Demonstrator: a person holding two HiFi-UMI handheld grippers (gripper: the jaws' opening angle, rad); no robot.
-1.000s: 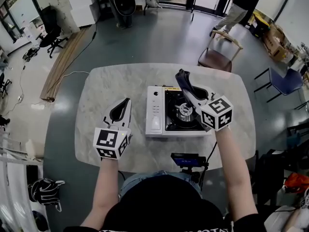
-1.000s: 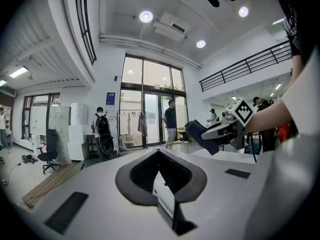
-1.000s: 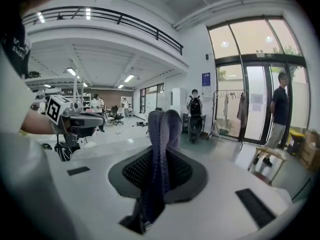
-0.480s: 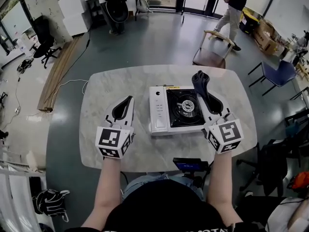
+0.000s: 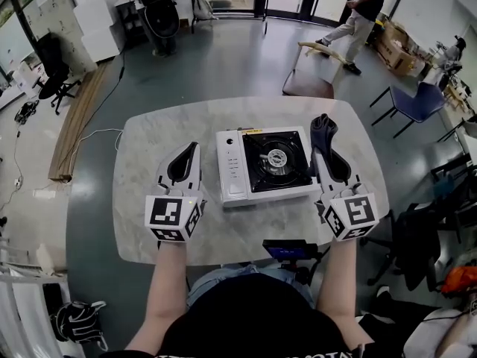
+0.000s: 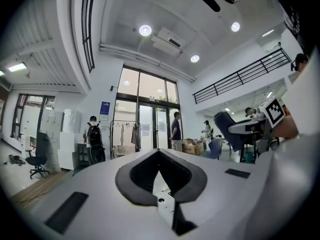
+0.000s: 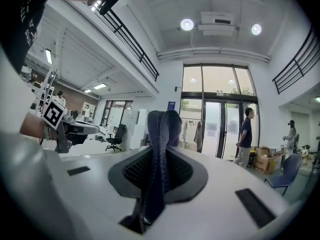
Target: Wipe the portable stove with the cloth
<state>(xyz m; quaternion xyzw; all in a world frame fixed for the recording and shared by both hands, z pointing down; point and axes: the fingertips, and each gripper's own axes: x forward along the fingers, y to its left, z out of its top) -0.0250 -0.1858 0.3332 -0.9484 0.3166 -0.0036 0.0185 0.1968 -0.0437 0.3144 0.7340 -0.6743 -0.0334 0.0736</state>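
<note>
While we hold both grippers low over the marble table (image 5: 145, 148), the stove (image 5: 232, 177) sits in the middle of it, between the two. Its black burner top (image 5: 276, 157) faces up and its white control strip (image 5: 229, 162) is on the side nearer our left hand.

Our left gripper (image 5: 195, 148) lies just left of the stove, apart from it. Its jaws are pressed together at the tips with nothing caught between them; through the slit lower down we see only a sliver of the white stove.

Our right gripper (image 5: 323, 134) lies along the stove's right edge; we cannot tell whether it touches. Its jaws are closed on the cloth (image 7: 160, 134), a dark blue fold that runs up between the pads and sticks out past the tips (image 5: 320, 121), off the stove.
</note>
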